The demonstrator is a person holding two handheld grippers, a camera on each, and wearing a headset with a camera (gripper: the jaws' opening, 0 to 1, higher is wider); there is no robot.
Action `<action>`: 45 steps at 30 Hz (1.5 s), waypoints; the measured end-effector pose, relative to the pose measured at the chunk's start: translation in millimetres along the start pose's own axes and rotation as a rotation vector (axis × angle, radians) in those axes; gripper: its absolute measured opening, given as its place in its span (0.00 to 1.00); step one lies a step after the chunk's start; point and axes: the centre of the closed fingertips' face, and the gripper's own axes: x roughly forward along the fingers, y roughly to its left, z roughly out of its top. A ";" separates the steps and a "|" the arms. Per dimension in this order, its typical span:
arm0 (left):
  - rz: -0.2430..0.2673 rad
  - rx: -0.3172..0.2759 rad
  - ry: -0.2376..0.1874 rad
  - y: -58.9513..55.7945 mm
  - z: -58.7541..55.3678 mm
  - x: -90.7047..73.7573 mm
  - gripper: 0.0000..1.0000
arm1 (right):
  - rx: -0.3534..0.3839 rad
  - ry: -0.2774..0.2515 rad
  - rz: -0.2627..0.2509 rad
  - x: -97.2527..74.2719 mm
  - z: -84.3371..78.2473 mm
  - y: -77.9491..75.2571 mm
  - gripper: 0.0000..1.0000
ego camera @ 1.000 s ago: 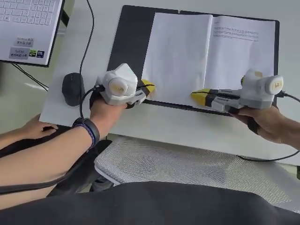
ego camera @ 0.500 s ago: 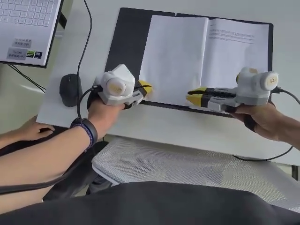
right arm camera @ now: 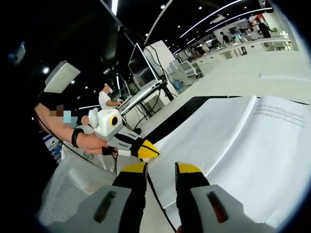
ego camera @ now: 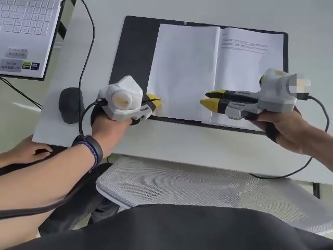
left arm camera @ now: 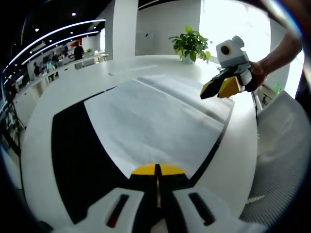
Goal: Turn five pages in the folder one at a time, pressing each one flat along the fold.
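Observation:
The folder lies open on the white table, its black cover [ego camera: 132, 47] showing at the left. A blank white page [ego camera: 182, 67] lies left of the fold, and a page with a few printed lines [ego camera: 250, 62] lies right of it. My left gripper [ego camera: 153, 101] is shut, its yellow tips [left arm camera: 157, 170] at the near left corner of the blank page [left arm camera: 146, 121]. My right gripper [ego camera: 208, 100] hovers over the near edge by the fold, open with nothing between its fingers [right arm camera: 133, 170]. Each gripper also appears in the other's view: the right gripper [left arm camera: 221, 87], the left gripper [right arm camera: 146, 149].
A white laptop [ego camera: 26, 31] sits at the far left with a black mouse [ego camera: 68, 103] and a cable [ego camera: 86, 57] beside the folder. A grey mesh chair seat [ego camera: 197, 187] is below the table's near edge. Bare table lies beyond and right of the folder.
The head camera has drifted, shifting the picture left. My right gripper has risen slightly off the page's near edge, and its jaws now stand apart. My left gripper stays at the page corner.

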 end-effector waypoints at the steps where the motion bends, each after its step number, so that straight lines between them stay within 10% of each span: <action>1: 0.000 -0.005 0.000 0.2 -0.1 0.0 0.00 | -0.005 -0.001 -0.009 -1.8 0.6 -0.1 0.22; 10: 0.014 -0.101 -0.027 -0.1 11.6 -8.6 0.08 | -0.011 -0.029 -0.115 -33.4 4.0 -9.9 0.31; 28: 0.020 -0.068 -0.117 -7.0 63.3 -59.4 0.43 | -0.011 -0.143 -0.317 -110.7 10.7 -23.3 0.48; 45: 0.001 -0.067 -0.113 -28.2 66.2 -90.5 0.66 | -0.019 -0.159 -0.472 -174.0 -10.7 -20.1 0.62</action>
